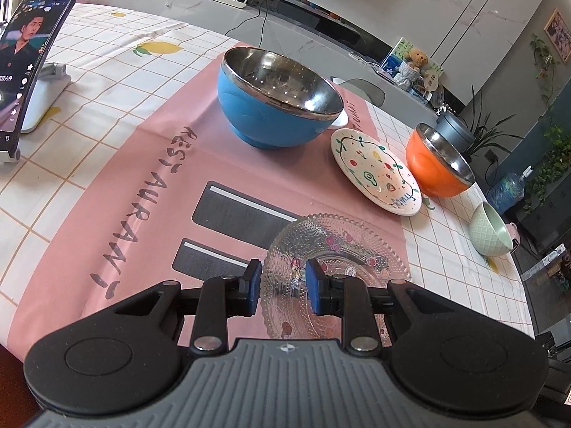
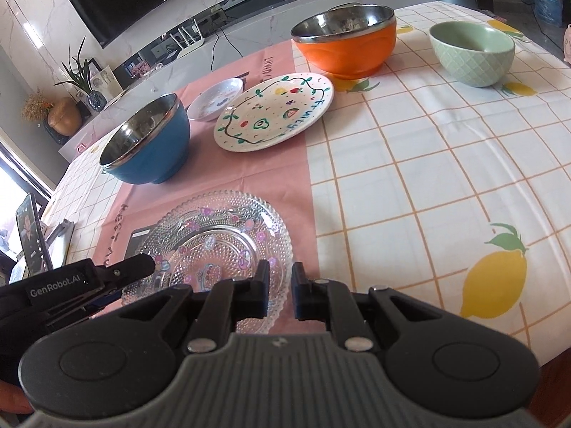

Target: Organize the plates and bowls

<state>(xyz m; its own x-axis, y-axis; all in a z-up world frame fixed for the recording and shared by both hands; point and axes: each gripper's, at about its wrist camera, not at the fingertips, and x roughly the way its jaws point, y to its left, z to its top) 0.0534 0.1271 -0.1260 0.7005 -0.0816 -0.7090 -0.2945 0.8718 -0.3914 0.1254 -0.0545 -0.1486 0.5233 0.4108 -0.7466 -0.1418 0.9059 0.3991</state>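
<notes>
One glass plate [image 1: 339, 249] with bumpy edges and little pink flowers. Lies flat on the pink cloth [image 1: 142, 164], at the near end of the surface [image 2: 428, 178].

Right above its near rim: left gripper [image 1: 282, 285], pointing down at it. Jaws a little way apart, blue pads on each side of a small gap, with the glass showing through the gap. Nothing pinched between the pads, as far as can be seen. From the right wrist view, reaches in at the left rim of the glass plate.

Just beside it, over the right rim of the same plate: right gripper [image 2: 280, 292]. Jaws almost closed, only a thin gap left, nothing held in it.

Farther back on the pink cloth: big blue bowl [image 1: 271, 114], shiny metal inside, standing upright. Next to it, to the right, painted plate [image 1: 374, 174] with fruit pictures and a green vine ring. Behind these two, small white dish [image 2: 216, 101].

Off the pink cloth, on the checked cloth with lemons: orange bowl [image 1: 428, 167], metal inside too, close to the painted plate. Then green bowl [image 1: 489, 232], alone, well apart from the rest.

Far left of the surface: phone [image 1: 25, 64] on a white stand, screen lit.
</notes>
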